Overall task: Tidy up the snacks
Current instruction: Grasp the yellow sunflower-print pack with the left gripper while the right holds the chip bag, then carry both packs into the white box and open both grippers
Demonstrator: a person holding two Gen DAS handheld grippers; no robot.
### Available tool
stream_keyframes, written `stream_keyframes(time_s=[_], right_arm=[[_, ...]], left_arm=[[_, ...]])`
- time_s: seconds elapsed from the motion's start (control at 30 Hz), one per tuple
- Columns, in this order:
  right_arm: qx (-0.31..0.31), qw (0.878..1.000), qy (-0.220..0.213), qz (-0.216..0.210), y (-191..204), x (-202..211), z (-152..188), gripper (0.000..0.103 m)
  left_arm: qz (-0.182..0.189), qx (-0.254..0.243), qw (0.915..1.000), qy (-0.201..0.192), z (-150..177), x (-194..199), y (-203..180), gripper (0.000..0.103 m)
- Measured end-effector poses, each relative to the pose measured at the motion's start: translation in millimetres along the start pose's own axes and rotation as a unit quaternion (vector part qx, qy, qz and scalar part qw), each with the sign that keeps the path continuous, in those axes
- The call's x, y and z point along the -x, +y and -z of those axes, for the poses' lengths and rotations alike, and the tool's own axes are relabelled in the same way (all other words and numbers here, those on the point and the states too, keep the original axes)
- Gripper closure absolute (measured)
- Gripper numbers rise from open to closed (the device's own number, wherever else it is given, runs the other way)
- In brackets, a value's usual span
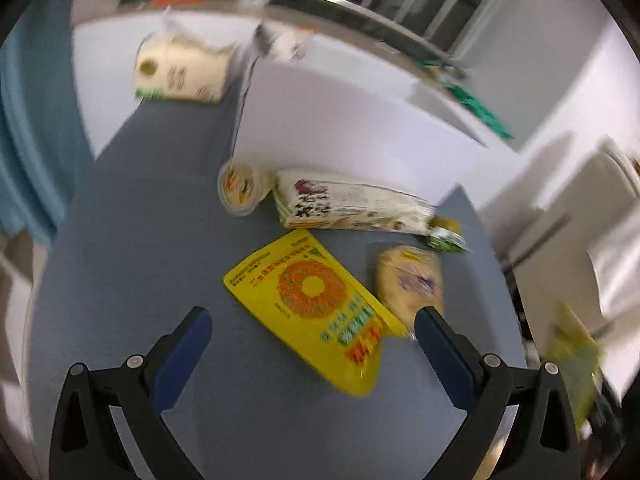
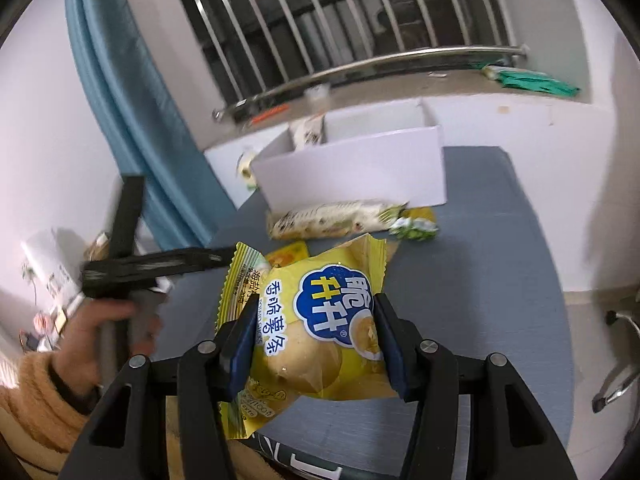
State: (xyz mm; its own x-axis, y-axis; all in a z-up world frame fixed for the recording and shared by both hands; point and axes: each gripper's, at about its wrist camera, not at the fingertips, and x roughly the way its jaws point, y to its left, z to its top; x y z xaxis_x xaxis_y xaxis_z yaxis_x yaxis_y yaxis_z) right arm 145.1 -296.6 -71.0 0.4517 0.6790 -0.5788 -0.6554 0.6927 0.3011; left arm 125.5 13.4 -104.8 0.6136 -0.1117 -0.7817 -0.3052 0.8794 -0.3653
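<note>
Looking down from the left wrist, the left gripper (image 1: 312, 322) hangs over a grey-blue table (image 1: 132, 264) with its jaws spread wide and nothing between the pads. Under the gap lies a flat yellow packet (image 1: 312, 312) with an orange ring printed on it. Just right of it, beside the right finger, sits a pale round snack bag (image 1: 408, 284). Farther off lie a small cup (image 1: 240, 188) and a long white wrapper (image 1: 348, 204), side by side against the near wall of a white box (image 1: 352, 120). A green-ended sachet (image 1: 444, 234) lies at the wrapper's right end. A cream pack (image 1: 180, 72) lies at the table's far left, beside the box. This view is blurred.

From the right wrist, the right gripper (image 2: 316, 340) has its jaws partly closed, the pads pressing on both sides of a yellow chip bag (image 2: 312, 328), which is held above the table (image 2: 500, 280). Beyond it lies the white wrapper (image 2: 332, 220) in front of the box (image 2: 352, 168), whose left compartment holds a packet (image 2: 308, 130); the middle one looks bare. At the left edge a hand (image 2: 104, 336) in an orange sleeve (image 2: 32, 396) holds the left gripper (image 2: 152, 266), seen blurred and side-on.
</note>
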Motion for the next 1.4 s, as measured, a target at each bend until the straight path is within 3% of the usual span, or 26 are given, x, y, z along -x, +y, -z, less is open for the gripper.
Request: stream_keyframes(time_s=[0.17,0.27,0.3,0.37,0.4,0.43,0.5,0.57,0.63,0.87,1.07,1.2,1.4], right_arm=[[-0.004,1.0,-0.01,0.012,-5.6,6.9,0.7,0.045],[-0.006,1.0,-0.012,0.012,-10.7,8.3,1.2,0.045],[-0.007,1.0,-0.011,0.012,-12.0,8.1,0.9,0.045],[-0.008,1.0,-0.013,0.011,-12.9,11.2,2.3,0.045],[-0.007,1.0,-0.013,0.011,-13.5,11.3,2.2,0.045],[-0.007,1.0,-0.012,0.011,-14.4,10.9,2.1,0.045],[-0.005,1.0,-0.011,0.01,-15.6,9.6,2.1,0.045],[-0.007,1.0,-0.01,0.008,-15.3,9.1,3.5,0.045],[-0.008,1.0,-0.009,0.004,-13.9,5.7,3.5,0.045],[0.01,1.0,-0.005,-0.01,-5.8,-9.8,-9.8,0.044],[0.029,0.999,-0.012,-0.031,4.6,-30.3,-49.5,0.044],[0.043,0.998,-0.03,-0.023,4.8,-51.8,-104.1,0.044],[0.026,0.998,-0.049,0.001,-12.9,-96.8,-193.6,0.044]], left_arm=[[-0.061,0.029,0.9976,0.016,-5.4,-39.2,-14.6,0.0],[-0.102,0.027,0.994,0.029,-5.6,-59.9,-22.5,0.0],[-0.122,0.005,0.9922,0.023,-4.2,-62.7,-29.9,0.001],[-0.138,-0.028,0.9897,0.024,-0.6,-68.3,-38.3,0.007],[-0.145,-0.055,0.9879,0.014,2.0,-68.0,-43.1,0.023],[-0.139,-0.072,0.9876,0.008,2.9,-65.5,-45.3,0.047],[-0.12,-0.082,0.9893,0.014,3.0,-60.4,-42.9,0.064],[-0.092,-0.083,0.9921,0.017,3.9,-54.9,-36.8,0.07],[-0.089,-0.097,0.9913,0.01,7.6,-44.3,-31.8,0.074],[-0.016,-0.152,0.987,-0.049,9.9,38.1,-24.7,0.075],[0.043,-0.163,0.9785,-0.119,-36.6,96.7,-30.8,0.075],[0.06,-0.158,0.9739,-0.152,-97.5,98.3,-42.3,0.075],[0.066,-0.156,0.9746,-0.147,-177.3,54.8,-59.9,0.075]])
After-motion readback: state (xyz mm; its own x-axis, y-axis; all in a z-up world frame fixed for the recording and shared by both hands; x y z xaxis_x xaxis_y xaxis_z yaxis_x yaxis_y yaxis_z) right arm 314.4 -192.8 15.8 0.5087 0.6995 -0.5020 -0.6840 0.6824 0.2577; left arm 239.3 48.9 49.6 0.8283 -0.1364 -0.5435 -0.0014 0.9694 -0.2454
